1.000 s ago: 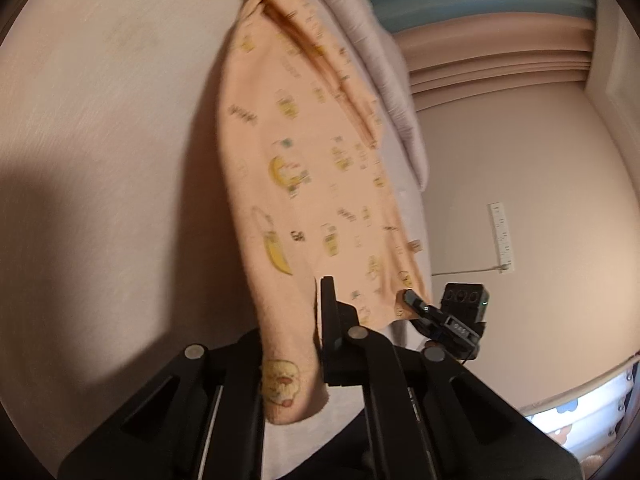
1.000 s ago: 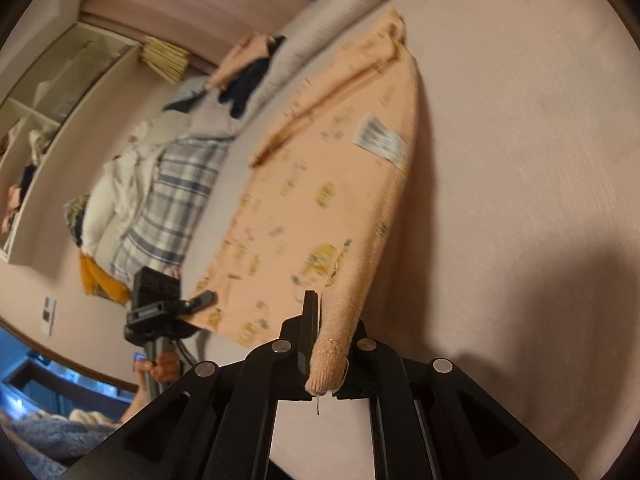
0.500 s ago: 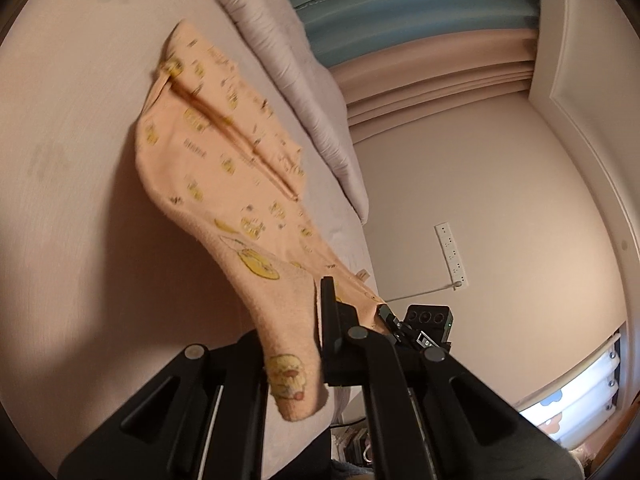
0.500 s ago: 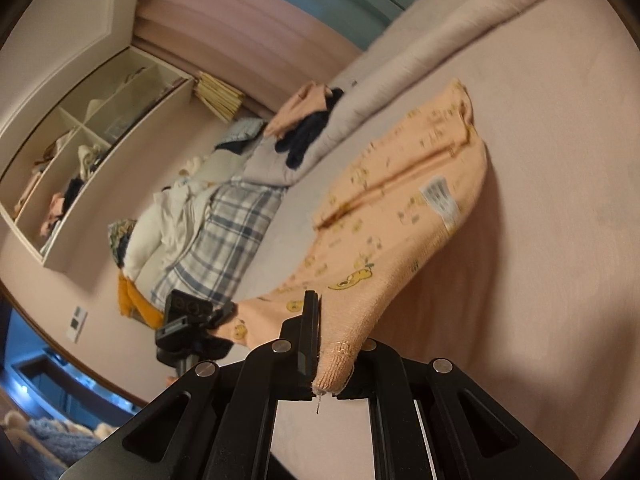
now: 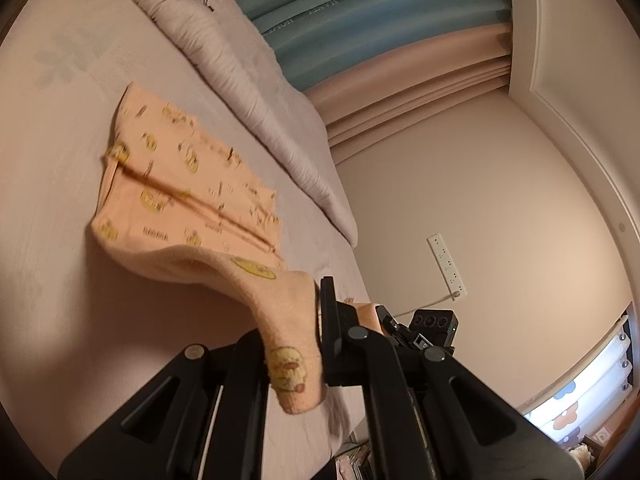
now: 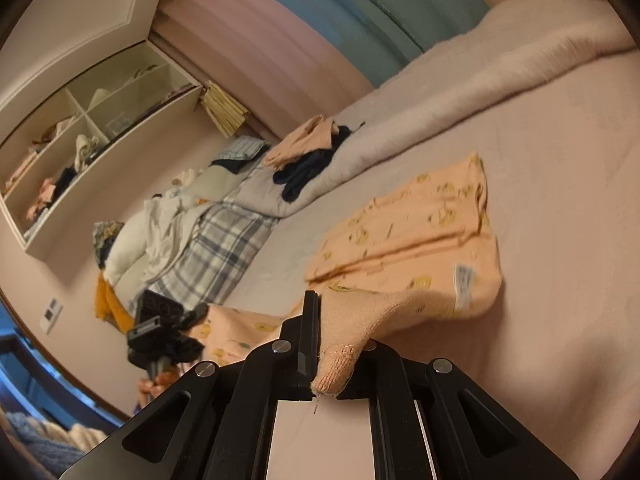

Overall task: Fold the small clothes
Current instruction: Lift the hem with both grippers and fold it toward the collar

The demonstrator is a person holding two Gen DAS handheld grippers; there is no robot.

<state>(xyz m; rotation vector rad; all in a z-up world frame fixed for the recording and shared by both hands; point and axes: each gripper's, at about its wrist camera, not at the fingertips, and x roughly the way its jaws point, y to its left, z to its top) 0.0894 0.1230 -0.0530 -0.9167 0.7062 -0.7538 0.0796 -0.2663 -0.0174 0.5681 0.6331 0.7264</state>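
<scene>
I hold the left gripper (image 5: 318,344) with its fingers pinching one end of the garment (image 5: 188,184); a yellow duck print sits on the cloth right at the pinch, and the free hem hangs below the fingers. I hold the right gripper (image 6: 320,360) the same way, its fingers pinching the other end of the garment's near edge, with a loose thread dangling from the ribbed hem.

The garment is peach with small yellow prints. Its near edge is lifted off the bed (image 5: 52,300) between my two grippers. From each pinch the cloth rises, then bends over and drops to the part that lies flat on the sheet. In the right wrist view a white care label (image 6: 464,282) shows on the raised fold, near the garment's right edge. The flat part lies mid-bed, its far edge near a rolled blanket (image 5: 248,92) but apart from it.

Each wrist view shows the opposite gripper's camera beside the lifted edge.

Beyond the garment, the blanket runs along the far side of the bed. At its left end, in the right wrist view, lie a peach item and a dark item (image 6: 312,168), then a plaid cloth (image 6: 216,256) and white laundry. Behind stand pink and blue curtains (image 5: 384,16), and a shelf unit (image 6: 92,136) hangs on the wall.
</scene>
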